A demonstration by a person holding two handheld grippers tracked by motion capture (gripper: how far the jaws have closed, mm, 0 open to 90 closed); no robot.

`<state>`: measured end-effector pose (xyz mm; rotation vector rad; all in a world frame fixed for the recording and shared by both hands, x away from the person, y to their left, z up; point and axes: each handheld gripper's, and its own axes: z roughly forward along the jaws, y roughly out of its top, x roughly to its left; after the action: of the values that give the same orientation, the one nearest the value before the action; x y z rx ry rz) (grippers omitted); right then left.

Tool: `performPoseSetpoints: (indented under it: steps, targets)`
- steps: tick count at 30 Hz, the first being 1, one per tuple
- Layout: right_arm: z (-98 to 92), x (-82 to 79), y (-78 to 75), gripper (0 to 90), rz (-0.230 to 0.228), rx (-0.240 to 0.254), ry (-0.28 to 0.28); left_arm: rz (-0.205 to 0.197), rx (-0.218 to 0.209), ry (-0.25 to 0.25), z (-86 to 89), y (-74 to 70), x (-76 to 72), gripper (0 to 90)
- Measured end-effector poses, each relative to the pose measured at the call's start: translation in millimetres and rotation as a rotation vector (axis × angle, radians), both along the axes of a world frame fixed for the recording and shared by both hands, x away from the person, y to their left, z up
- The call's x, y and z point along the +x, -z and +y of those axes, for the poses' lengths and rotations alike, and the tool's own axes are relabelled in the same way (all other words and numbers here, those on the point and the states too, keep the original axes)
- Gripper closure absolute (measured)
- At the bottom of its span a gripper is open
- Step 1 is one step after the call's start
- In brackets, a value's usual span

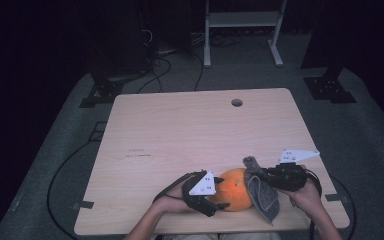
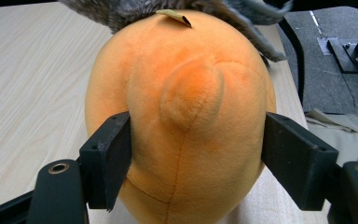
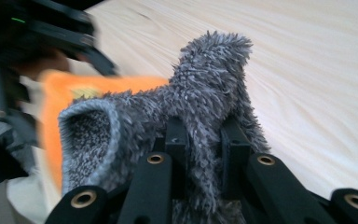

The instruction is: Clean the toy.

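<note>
Near the table's (image 1: pixel 180 130) front edge, the high view shows the left gripper (image 1: pixel 219 200) clamped on an orange plush toy (image 1: pixel 235 189) and the right gripper (image 1: pixel 257 176) pinching a grey cloth (image 1: pixel 262 197) draped against it. Left gripper view: both pads press the toy's flanks; a small tan tag (image 2: pixel 173 15) on top bears no readable writing. Right gripper view: jaws clenched on the shaggy cloth.

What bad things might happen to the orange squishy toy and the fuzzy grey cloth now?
The orange plush toy sits near the table's front edge, so a hard wipe might push it off. The left gripper squeezes only its soft sides, so it may slip. The grey cloth is pinched by one fold in the right gripper and might pull free.
</note>
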<state>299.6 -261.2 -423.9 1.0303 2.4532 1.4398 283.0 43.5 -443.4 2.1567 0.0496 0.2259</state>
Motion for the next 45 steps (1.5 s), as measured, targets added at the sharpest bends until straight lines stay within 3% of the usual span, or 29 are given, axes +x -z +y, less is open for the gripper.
performPoseSetpoints:
  steps: [4,8,12,15,16,17,20,22,24,25,27,29,33,35,36,39,43,45]
  targets:
    - [-12.1,5.0,7.4,76.6,0.036,-0.008,0.050,0.010,-0.002,-0.008,3.1,0.9,0.8,26.5]
    - [-6.7,1.9,2.3,76.4,0.009,0.037,0.024,0.028,-0.002,-0.019,6.8,1.6,4.7,26.1]
    - [-5.4,5.4,11.0,76.5,0.044,0.043,0.033,0.043,0.001,-0.024,9.3,1.9,7.3,26.2]
    - [-8.9,7.9,18.1,76.5,0.072,-0.026,0.062,0.063,-0.003,-0.031,12.5,2.6,10.0,26.2]
    - [-9.6,7.0,17.6,76.4,0.062,-0.036,0.065,0.065,0.001,-0.035,13.7,2.5,10.7,26.2]
    - [-9.9,5.3,14.6,76.4,0.055,-0.029,0.067,0.073,-0.001,-0.040,14.8,2.7,11.4,26.3]
    - [-7.0,-2.5,-2.8,76.2,-0.009,0.067,0.023,0.088,-0.007,-0.046,16.7,3.1,13.9,26.4]
    - [-2.5,-3.0,-2.1,76.1,-0.012,0.042,0.006,0.091,-0.009,-0.052,17.3,3.2,15.5,26.6]
    - [-0.9,0.8,9.4,76.0,0.027,0.012,0.009,0.094,-0.008,-0.061,17.5,3.7,15.8,26.6]
    - [-3.8,4.6,16.6,76.1,0.055,-0.004,0.028,0.097,-0.012,-0.062,17.6,4.0,15.9,26.6]
    - [-6.7,6.8,22.7,76.2,0.068,-0.071,0.053,0.097,-0.008,-0.060,19.3,3.9,15.6,26.5]
    - [-11.4,8.1,28.8,76.2,0.096,-0.088,0.063,0.097,-0.013,-0.061,20.3,4.4,15.5,26.4]
    - [-8.5,-0.3,7.1,75.8,0.008,-0.013,0.042,0.094,-0.026,-0.062,17.8,5.8,16.3,25.6]
    - [-2.8,-6.8,-6.0,75.8,-0.043,0.049,0.001,0.103,-0.034,-0.069,16.7,6.1,17.5,25.6]
    - [-1.2,-8.4,-8.1,75.8,-0.046,0.065,-0.017,0.105,-0.036,-0.073,16.5,6.4,17.8,25.5]
    - [3.8,-6.8,0.0,75.6,-0.028,0.031,-0.032,0.100,-0.037,-0.088,15.9,6.5,17.8,24.6]
    - [-5.4,-0.3,10.4,75.6,0.019,-0.044,0.045,0.108,-0.048,-0.103,15.0,7.2,18.9,24.4]
    - [-8.1,-2.0,8.6,75.6,0.018,-0.026,0.049,0.111,-0.054,-0.109,15.0,7.8,18.9,24.2]
